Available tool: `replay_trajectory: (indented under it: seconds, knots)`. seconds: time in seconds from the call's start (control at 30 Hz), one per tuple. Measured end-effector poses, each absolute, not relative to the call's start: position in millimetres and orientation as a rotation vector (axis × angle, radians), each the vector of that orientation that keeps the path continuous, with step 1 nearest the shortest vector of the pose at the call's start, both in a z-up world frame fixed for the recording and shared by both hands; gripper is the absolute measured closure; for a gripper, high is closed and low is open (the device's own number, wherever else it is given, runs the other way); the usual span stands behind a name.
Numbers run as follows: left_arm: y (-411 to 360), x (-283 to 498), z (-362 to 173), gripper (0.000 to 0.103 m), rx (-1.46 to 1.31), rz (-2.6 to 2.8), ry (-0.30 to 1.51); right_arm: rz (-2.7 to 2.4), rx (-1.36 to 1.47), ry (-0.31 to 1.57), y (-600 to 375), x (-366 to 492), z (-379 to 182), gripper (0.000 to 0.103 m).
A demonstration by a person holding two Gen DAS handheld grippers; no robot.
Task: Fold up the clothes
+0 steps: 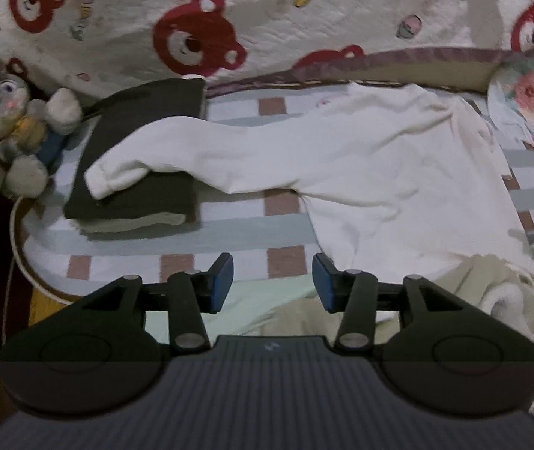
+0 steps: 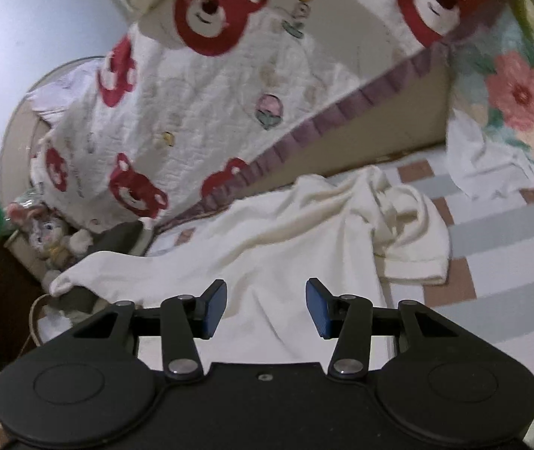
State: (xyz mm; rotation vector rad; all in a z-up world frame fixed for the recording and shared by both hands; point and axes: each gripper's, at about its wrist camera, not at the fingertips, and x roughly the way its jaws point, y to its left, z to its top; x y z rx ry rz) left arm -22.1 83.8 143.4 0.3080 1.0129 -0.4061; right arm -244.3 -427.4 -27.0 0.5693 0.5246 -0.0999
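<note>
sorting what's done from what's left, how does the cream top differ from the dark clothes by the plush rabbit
The cream top is pale and lies spread open and wrinkled across the checked bedsheet; the dark clothes are a neat, squared, folded stack. The top covers far more of the bed than the compact stack. One long sleeve of the top drapes over the stack, which sits underneath. Both rest on the same sheet, and neither is held by a gripper.

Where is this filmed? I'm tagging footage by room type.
Probably a bedroom: a bed with a checked sheet, a bear-print quilt heaped behind, and a stuffed rabbit at its edge.
</note>
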Motion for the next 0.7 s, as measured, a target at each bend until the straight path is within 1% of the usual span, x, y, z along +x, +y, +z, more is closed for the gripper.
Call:
replay_trajectory:
  seconds: [0.1,0.17,0.2,0.23,0.3,0.43,0.53,0.6,0.7]
  knots:
    - [73,-20,157,0.057,0.363,-0.396,0.940,-0.106,0.500,0.557,-416,-239,-21,0.051]
    - [66,-20,162,0.055,0.324,-0.388,0.876,-0.067,0.475,0.564,-412,-229,-11,0.051]
    - [62,-19,161,0.054,0.273,-0.420,0.838,-0.038,0.477,0.569,-411,-222,-6,0.051]
    - [59,-19,158,0.051,0.235,-0.457,0.803,-0.001,0.489,0.587,-412,-206,0,0.051]
    - [52,-13,139,0.047,0.188,-0.572,0.758,0.062,0.493,0.619,-410,-175,15,0.051]
    - [42,22,84,0.047,0.188,-0.584,0.844,0.126,0.392,0.626,-401,-94,37,0.051]
    - [40,42,56,0.049,0.112,-0.531,0.931,0.125,0.446,0.630,-405,-41,38,0.051]
    - [31,44,53,0.049,0.209,-0.516,0.970,0.177,0.479,0.693,-409,-5,41,0.051]
    - [24,32,69,0.047,0.501,-0.503,0.907,0.273,0.450,0.841,-416,54,50,0.048]
